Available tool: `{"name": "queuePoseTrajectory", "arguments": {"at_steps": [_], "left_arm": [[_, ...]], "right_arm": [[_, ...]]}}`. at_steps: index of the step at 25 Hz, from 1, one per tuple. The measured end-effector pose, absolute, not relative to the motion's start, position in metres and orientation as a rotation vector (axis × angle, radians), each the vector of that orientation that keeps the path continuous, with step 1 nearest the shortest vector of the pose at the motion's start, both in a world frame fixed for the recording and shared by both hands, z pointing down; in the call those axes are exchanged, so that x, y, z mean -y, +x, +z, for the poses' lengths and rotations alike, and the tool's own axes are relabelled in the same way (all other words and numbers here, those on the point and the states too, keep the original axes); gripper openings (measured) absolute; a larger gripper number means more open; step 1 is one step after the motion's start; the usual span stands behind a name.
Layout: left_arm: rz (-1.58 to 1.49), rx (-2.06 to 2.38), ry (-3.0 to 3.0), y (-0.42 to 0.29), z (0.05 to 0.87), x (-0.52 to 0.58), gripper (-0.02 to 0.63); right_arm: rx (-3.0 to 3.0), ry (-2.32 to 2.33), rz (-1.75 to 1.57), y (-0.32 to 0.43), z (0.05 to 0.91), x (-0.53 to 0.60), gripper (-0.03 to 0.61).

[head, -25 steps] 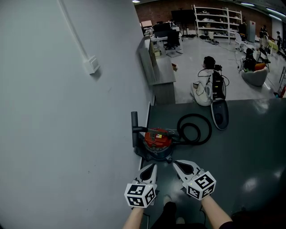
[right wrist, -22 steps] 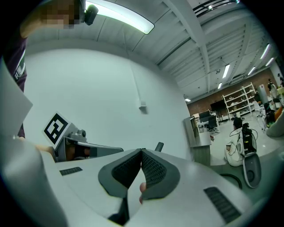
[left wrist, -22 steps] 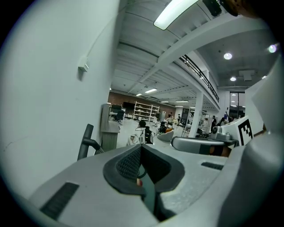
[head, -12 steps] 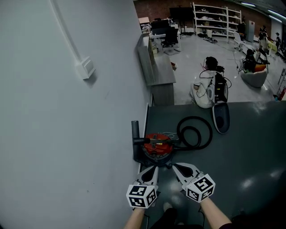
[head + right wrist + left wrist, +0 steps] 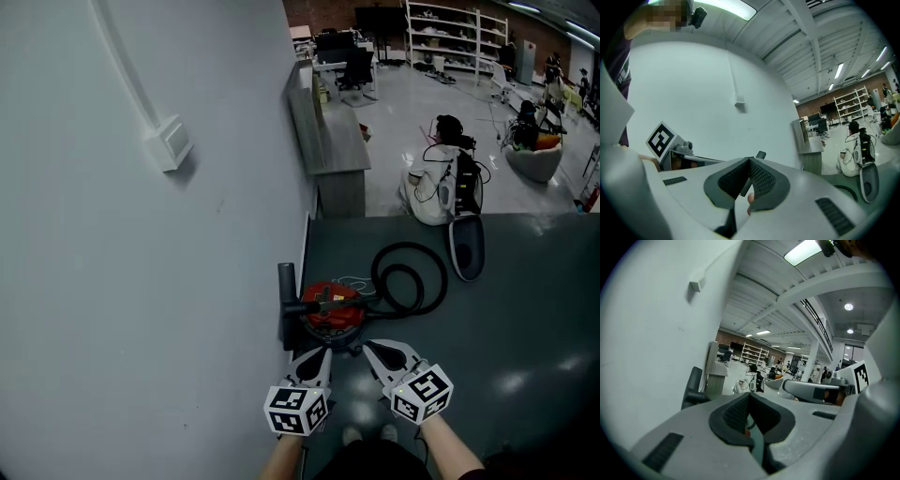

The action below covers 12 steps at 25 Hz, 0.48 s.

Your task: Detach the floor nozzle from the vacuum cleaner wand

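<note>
On the dark floor by the white wall, the round red canister vacuum cleaner point(image 5: 330, 307), its coiled black hose point(image 5: 410, 277) and an upright black tube point(image 5: 286, 284) are not yet gripped, so detaching is judged unstarted. The floor nozzle cannot be picked out. The left gripper point(image 5: 322, 351) and right gripper point(image 5: 368, 344) are pinched together on nothing, and no container is seen nearby.

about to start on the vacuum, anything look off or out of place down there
Nothing looks spilled or broken. The red vacuum stands by the wall, its black hose lying in a loose loop on the floor beside it. The left claw and right claw are shut and empty.
</note>
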<state>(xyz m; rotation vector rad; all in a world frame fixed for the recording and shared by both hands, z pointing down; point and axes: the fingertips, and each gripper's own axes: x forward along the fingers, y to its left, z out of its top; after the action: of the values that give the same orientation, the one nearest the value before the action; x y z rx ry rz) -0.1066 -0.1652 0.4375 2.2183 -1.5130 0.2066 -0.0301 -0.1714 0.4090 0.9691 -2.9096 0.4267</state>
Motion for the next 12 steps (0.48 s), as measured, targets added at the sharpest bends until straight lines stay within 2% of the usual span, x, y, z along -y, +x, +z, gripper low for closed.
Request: {"name": "queuePoseTrajectory", "arguments": {"at_steps": [12], "left_arm": [[0.186,1.606,2.096,-0.121,0.457,0.202,0.003]], "right_arm": [[2.913,0.789,0.438,-0.048,0.428,0.222,0.017]]}}
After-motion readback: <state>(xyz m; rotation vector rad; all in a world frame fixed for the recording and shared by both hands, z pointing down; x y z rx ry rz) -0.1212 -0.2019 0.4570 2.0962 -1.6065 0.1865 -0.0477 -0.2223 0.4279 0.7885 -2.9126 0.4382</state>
